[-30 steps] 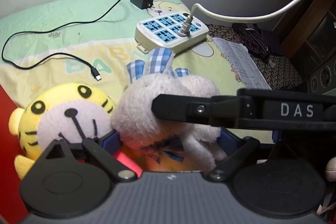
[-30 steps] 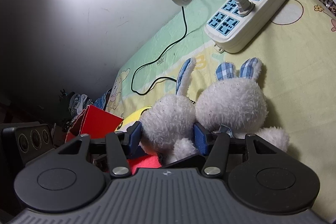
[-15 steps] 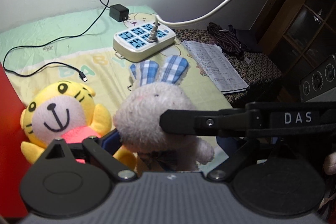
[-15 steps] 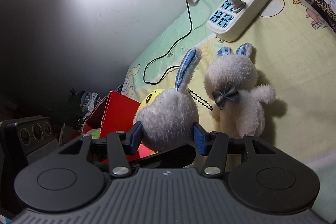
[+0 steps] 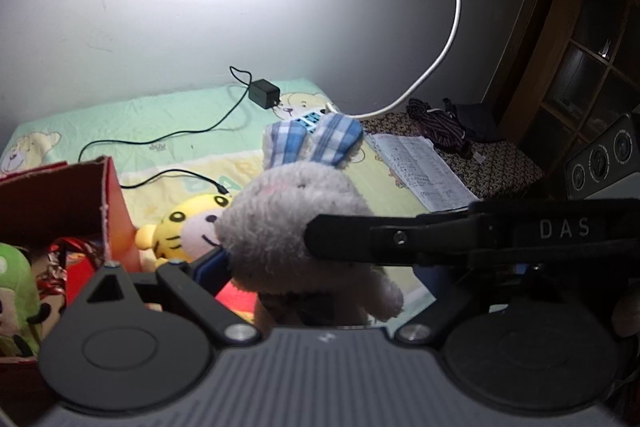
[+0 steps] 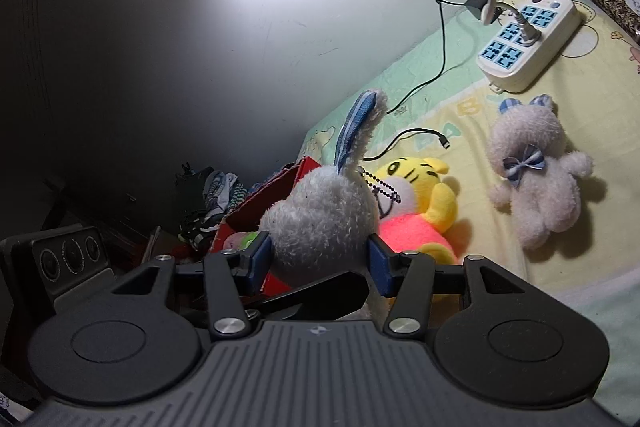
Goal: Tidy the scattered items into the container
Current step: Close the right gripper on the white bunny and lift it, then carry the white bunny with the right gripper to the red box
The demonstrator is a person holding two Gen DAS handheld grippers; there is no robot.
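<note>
On the bed, a pale sheet [image 6: 580, 87] printed with bears covers most of the scene; at its edge stands a red box [image 5: 116, 211], open, with a green toy [image 5: 16, 287] inside. Beside the box lies a yellow tiger [image 6: 416, 195] in a pink top; further along the sheet, well apart from the box, a white rabbit with a bow [image 6: 536, 171] lies on its back. A second rabbit [image 6: 320, 223] is held up in front of the box's corner and the tiger; the right gripper [image 6: 320, 259] pinches its head between blue pads. The left gripper [image 5: 320, 275] has its jaws spread wide either side of this rabbit; whether they press on it I cannot tell. Behind sit a power strip [image 6: 528, 43] and a black charger [image 5: 263, 93].
</note>
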